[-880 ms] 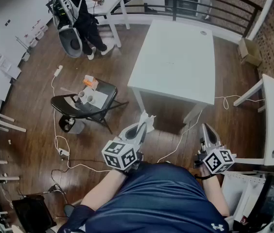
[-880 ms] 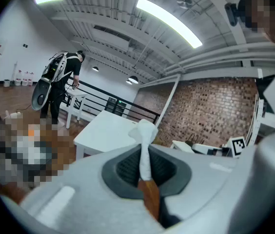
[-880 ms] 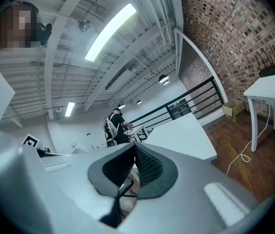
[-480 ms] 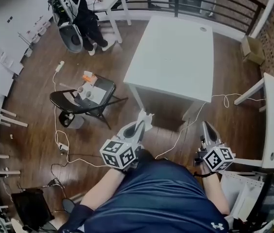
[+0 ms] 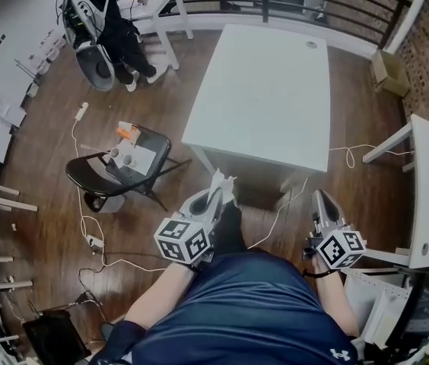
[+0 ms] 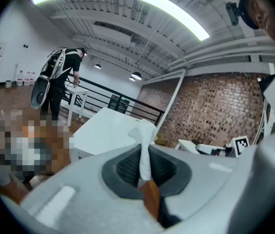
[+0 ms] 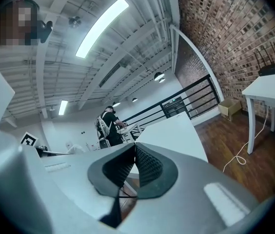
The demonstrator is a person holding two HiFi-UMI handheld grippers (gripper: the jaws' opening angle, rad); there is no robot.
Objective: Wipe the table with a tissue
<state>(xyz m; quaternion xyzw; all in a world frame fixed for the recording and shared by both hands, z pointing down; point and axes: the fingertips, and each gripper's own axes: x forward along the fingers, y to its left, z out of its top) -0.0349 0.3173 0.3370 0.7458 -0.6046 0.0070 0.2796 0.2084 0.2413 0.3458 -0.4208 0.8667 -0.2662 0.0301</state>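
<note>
Left gripper (image 5: pixel 216 198) clamped narrow on a white tissue (image 5: pixel 223 182), tuft poking past the tips; right gripper (image 5: pixel 320 201) pressed together with nothing between; both held near the body, short of the white table (image 5: pixel 264 90); tissue not touching the tabletop.

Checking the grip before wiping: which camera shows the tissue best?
The left gripper view: the tissue stands pinched between the left gripper's shut jaws, its crumpled top clear. The head view shows only a small white tuft at that gripper's tip. The right gripper view shows none of it.
</note>
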